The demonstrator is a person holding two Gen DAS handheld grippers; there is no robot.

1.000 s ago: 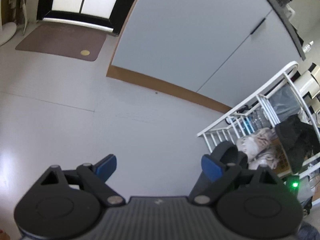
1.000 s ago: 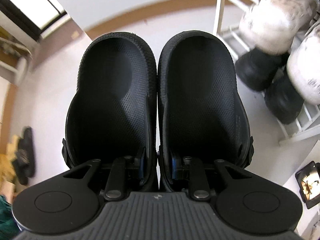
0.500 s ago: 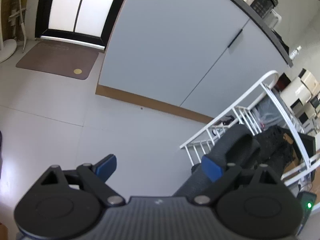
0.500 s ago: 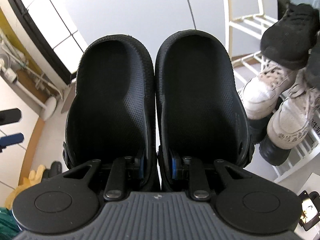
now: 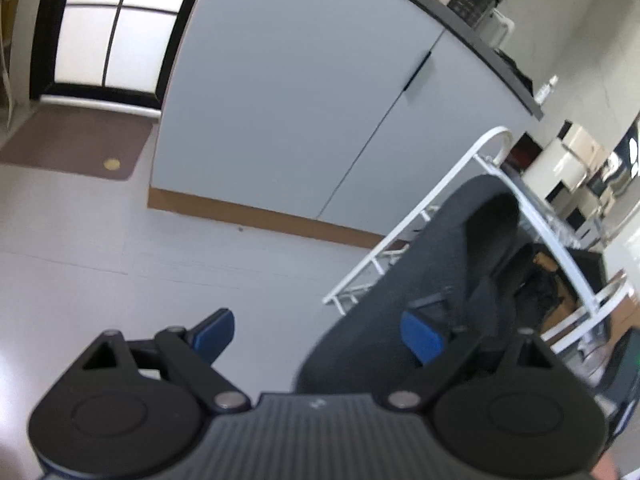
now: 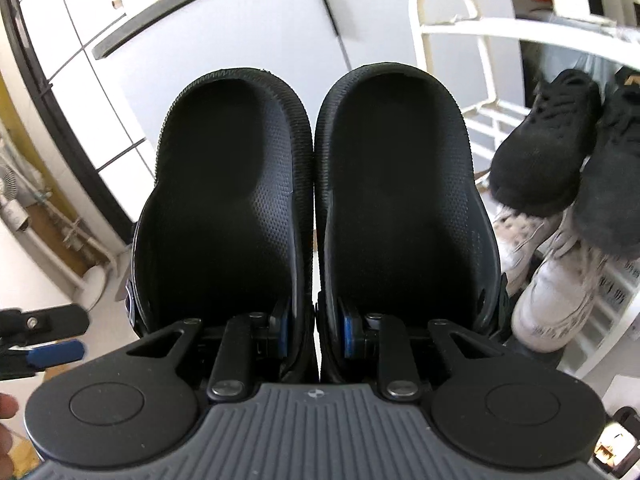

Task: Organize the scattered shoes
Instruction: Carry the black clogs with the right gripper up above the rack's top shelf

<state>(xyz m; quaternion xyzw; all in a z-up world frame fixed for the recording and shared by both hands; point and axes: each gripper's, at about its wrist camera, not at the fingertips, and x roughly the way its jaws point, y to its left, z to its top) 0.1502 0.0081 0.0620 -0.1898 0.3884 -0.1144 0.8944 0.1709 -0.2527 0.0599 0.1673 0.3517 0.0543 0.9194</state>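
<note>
My right gripper point(image 6: 314, 334) pinches the inner walls of the two black clogs point(image 6: 394, 200), which it holds side by side in the air. My left gripper point(image 5: 320, 330) has its jaws spread, with nothing between. Beyond stands the white shoe rack point(image 6: 496, 28) with black sneakers point(image 6: 548, 140).

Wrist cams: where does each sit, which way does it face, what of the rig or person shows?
Left wrist: on the left gripper, angled down at floor and cabinet; open jaws, nothing between them.
Right wrist: on the right gripper, facing the rack; shut on the clogs; fingertips show at the left edge.
Shared: clogs, rack, cabinet; the left gripper's fingers show in the right view.
</note>
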